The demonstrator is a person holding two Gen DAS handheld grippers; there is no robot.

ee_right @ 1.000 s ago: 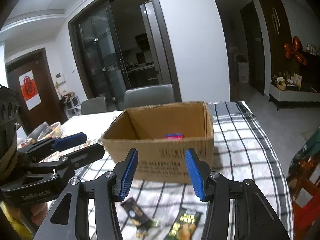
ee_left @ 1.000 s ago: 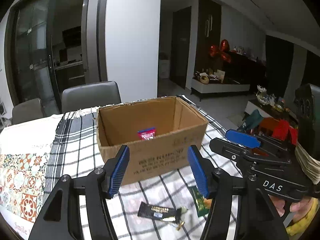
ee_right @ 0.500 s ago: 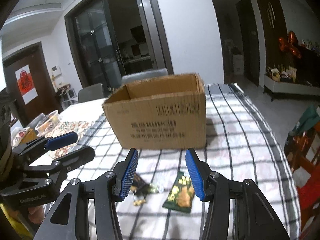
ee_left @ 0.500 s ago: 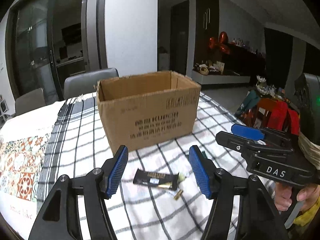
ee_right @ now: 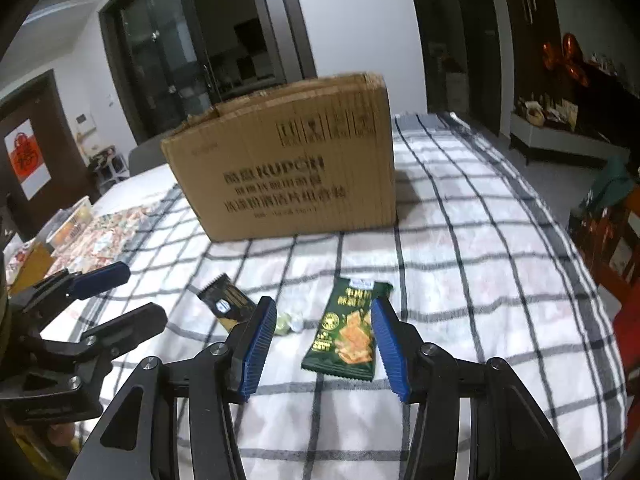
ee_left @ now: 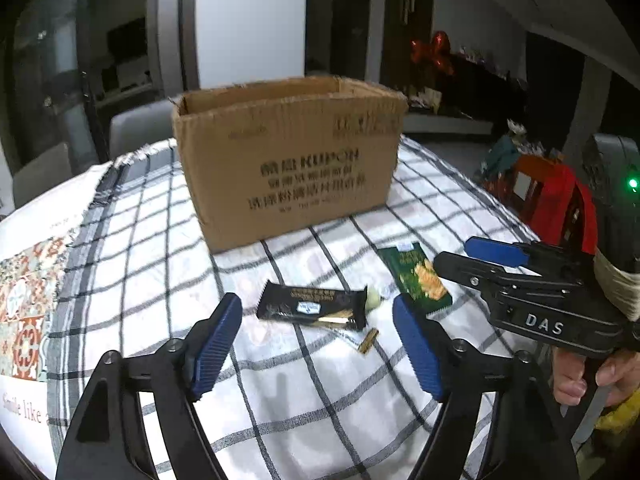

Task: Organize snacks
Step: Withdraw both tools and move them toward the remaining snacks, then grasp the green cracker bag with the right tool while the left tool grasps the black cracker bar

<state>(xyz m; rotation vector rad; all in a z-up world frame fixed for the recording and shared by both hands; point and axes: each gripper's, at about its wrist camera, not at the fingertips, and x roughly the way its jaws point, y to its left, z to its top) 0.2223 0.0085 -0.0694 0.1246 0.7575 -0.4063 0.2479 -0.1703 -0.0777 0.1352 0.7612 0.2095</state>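
Note:
A black snack bar (ee_left: 312, 306) lies flat on the checked tablecloth (ee_left: 280, 392), just ahead of my left gripper (ee_left: 316, 344). Its jaws are opening, nothing is between the pads, and they do not touch the bar. To the right lies a green cracker packet (ee_right: 348, 328), in line with the gap of my right gripper (ee_right: 325, 350), which is open and hovers over it without pressing. A pale wrapped candy (ee_right: 288, 324) sits between the two snacks, and a small gold piece (ee_left: 368, 340) lies close by. Behind them stands the cardboard box (ee_left: 288, 160), its inside hidden.
Each view catches the other gripper at its edge: the right gripper (ee_left: 468, 260) and the left gripper (ee_right: 124, 300). A patterned mat (ee_left: 24, 280) and food containers (ee_right: 72, 220) lie left. Grey chairs (ee_left: 136, 128) stand behind the table. Red items (ee_left: 552, 196) sit beyond its right edge.
Both grippers have sunk toward the tablecloth and tilted, so the box's inside is no longer seen and the snacks now lie close ahead. The left jaws have widened.

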